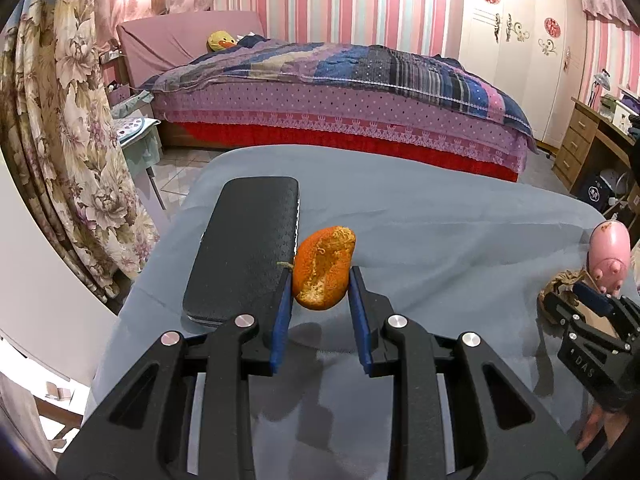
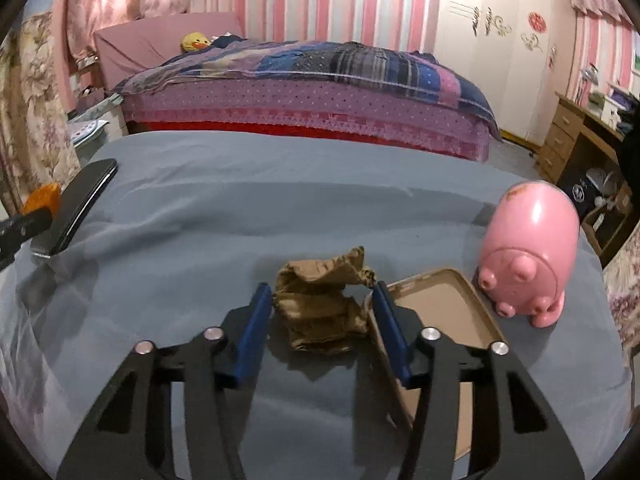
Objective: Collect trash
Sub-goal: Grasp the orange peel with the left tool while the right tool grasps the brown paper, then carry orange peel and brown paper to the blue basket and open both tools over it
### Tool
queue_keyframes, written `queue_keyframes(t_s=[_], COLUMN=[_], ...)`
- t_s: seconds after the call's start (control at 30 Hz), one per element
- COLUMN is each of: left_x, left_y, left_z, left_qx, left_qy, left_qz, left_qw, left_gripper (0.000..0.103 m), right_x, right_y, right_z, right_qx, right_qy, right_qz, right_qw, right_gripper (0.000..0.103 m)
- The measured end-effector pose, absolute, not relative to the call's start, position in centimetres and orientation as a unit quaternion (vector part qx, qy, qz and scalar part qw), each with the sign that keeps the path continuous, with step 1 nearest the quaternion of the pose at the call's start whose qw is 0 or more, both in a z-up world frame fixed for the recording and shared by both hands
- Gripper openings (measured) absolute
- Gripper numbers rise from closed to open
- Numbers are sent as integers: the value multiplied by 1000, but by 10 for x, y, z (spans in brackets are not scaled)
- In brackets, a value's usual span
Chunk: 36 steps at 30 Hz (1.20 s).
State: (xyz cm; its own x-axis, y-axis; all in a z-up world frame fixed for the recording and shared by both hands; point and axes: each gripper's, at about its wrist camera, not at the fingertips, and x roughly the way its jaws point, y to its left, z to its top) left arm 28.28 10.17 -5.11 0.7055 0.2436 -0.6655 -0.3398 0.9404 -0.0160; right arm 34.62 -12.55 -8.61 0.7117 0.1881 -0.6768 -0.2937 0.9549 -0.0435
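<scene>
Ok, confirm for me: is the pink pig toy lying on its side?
No, the pink pig toy stands upright on the grey cloth, beside the open tan case.
</scene>
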Motion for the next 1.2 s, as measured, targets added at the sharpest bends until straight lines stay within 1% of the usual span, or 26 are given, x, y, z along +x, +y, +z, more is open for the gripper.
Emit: queue_keyframes(t_s=[0.03, 0.23, 0.4, 0.5, 0.7, 0.9, 1.0, 1.2], left_x=[283, 281, 280, 279, 272, 261, 250, 231], left_y=[101, 88, 68, 57, 10, -35, -61, -107], left_z=[-50, -42, -36, -31, -17, -6, 1, 6], left_qx=[-68, -65, -50, -59, -30, -33, -18, 7], left_qy=[348, 339, 332, 329, 314, 308, 299, 288], left_qz=[158, 140, 120, 101, 57, 4, -17, -56], left_qw=[921, 928, 934, 937, 947, 951, 954, 956], left_gripper=[26, 26, 26, 26, 26, 26, 26, 26], right_x=[343, 321, 290, 274, 228, 192, 186, 185], right_y=[-125, -139, -181, -207, -269, -317, -337, -356], right_z=[-85, -68, -51, -46, -36, -29, -31, -31], right_qx=[-75, -72, -56, -49, -54, -32, -12, -11], right_qy=[349, 315, 303, 306, 308, 292, 288, 279], right_qz=[134, 126, 97, 76, 11, -39, -50, -61], right_qw=[924, 938, 946, 948, 950, 955, 956, 958], right_gripper=[41, 41, 41, 41, 41, 41, 41, 41])
